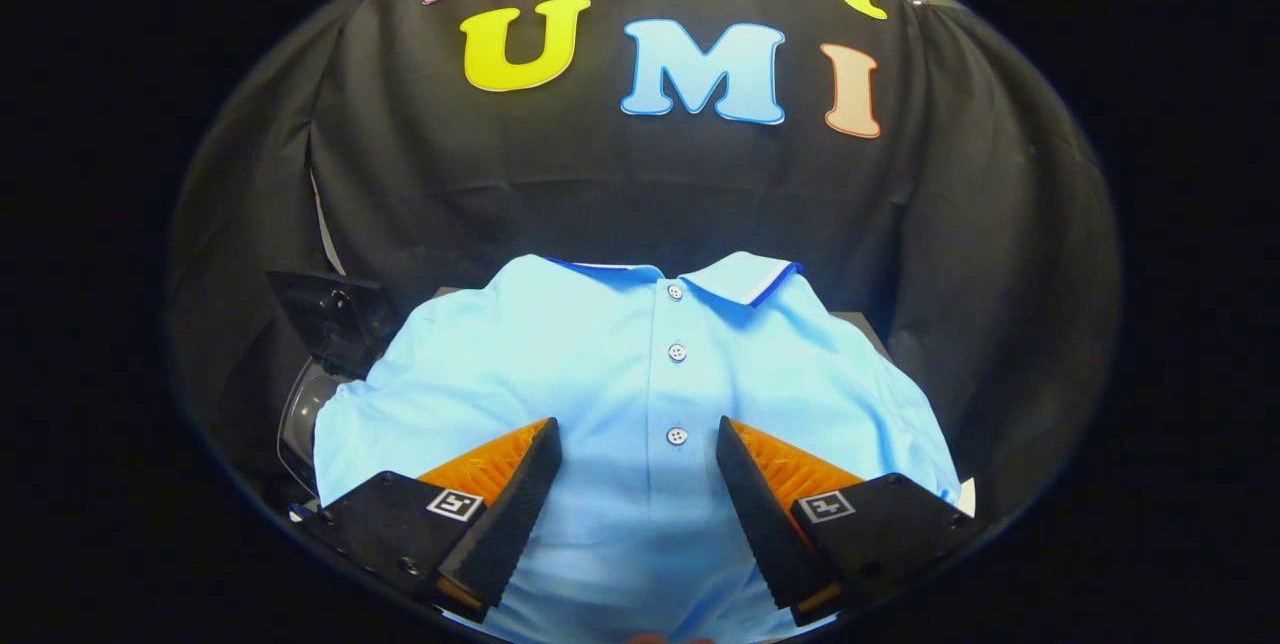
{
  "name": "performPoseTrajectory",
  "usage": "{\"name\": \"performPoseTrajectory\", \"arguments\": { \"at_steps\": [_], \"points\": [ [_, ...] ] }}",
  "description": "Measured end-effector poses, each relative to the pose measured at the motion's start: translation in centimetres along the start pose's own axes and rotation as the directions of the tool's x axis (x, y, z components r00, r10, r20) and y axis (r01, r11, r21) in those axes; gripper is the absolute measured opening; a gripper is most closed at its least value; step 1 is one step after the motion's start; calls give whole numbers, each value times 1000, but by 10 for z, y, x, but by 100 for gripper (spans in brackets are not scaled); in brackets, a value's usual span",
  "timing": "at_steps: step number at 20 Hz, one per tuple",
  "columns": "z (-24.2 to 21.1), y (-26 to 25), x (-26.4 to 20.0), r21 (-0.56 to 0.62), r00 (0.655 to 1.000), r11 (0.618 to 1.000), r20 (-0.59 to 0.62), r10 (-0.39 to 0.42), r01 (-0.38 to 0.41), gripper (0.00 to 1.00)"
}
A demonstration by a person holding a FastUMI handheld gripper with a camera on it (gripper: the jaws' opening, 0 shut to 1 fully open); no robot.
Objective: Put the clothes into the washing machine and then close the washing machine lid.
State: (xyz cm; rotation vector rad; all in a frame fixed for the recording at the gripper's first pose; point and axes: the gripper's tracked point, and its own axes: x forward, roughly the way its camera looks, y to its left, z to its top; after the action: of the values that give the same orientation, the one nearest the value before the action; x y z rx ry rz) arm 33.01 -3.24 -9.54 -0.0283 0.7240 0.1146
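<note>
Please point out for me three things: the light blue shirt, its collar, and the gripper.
light blue shirt (600, 364): gripper view, on the chest cloth beside the button row.
collar (745, 277): gripper view, on the folded flap at the shirt's far end.
gripper (637, 459): gripper view, midway between its fingertips, open over the shirt.

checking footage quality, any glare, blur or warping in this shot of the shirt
Gripper view: the light blue polo shirt is evenly lit and sharp, buttons crisp, no glare on it; fisheye bowing curves the scene outward; the open gripper has both fingers in focus over the shirt; the dark machine part beside the shirt sits in shadow.
</note>
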Motion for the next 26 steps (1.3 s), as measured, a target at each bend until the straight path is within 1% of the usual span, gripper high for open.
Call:
{"name": "performPoseTrajectory", "arguments": {
  "at_steps": [4, 6, 8, 12, 13, 14, 16, 19, 20, 21, 23, 26],
  "points": [
    [-3, 2, 3, 37, 999, 998, -22, 42, -41, 98],
    [-1, 2, 4, 48, 998, 997, -7, 59, -59, 99],
    [-2, 5, 3, 34, 998, 998, 4, 59, -59, 98],
    [-2, 5, 9, 43, 998, 997, -8, 70, -70, 98],
    [-2, 6, 0, 37, 997, 997, -13, 72, -72, 95],
    [-3, 5, 2, 42, 997, 996, -27, 75, -74, 92],
    [-3, 8, 2, 57, 995, 994, -38, 96, -93, 60],
    [-4, 11, 1, 148, 988, 978, -24, 151, -145, 12],
    [-5, 11, 3, 187, 986, 970, -21, 163, -156, 12],
    [-4, 12, 0, 204, 985, 965, -21, 170, -162, 2],
    [-1, 14, 2, 218, 986, 963, -16, 163, -156, 2],
    [0, 15, -2, 193, 990, 972, -2, 140, -137, 2]
  ]
}}
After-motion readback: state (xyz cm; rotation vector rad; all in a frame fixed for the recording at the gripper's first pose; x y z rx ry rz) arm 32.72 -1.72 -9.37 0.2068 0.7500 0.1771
